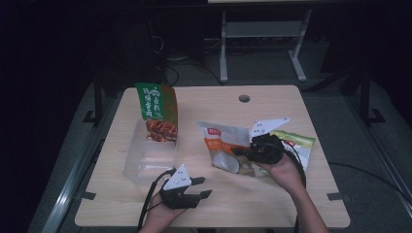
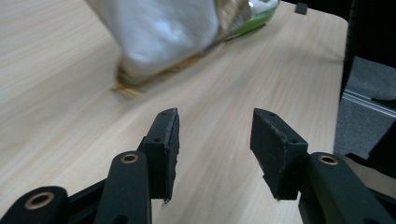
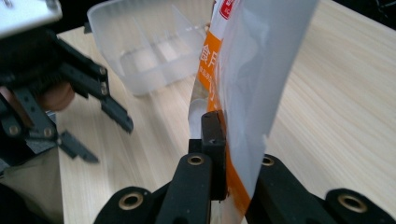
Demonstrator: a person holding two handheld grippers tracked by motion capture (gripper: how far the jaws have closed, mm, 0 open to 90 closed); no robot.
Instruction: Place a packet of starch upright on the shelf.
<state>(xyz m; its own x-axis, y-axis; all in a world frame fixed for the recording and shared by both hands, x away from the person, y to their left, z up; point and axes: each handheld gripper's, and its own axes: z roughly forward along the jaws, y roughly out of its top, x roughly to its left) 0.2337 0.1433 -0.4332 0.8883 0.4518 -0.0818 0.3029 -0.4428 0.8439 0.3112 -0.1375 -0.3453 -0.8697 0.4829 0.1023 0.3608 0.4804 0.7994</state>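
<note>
An orange and white snack bag is held just above the table right of centre, with my right gripper shut on its edge. In the right gripper view the bag hangs upright, pinched between the jaws of the right gripper. My left gripper rests low near the table's front edge, open, with nothing between its jaws. The left gripper view shows the left gripper over bare wood, with the bag ahead of it. From the right gripper view, the left gripper sits apart from the bag.
A clear plastic container sits at the left of the table, also seen in the right gripper view. A green and orange packet stands upright in its far end. A green packet lies behind the right hand.
</note>
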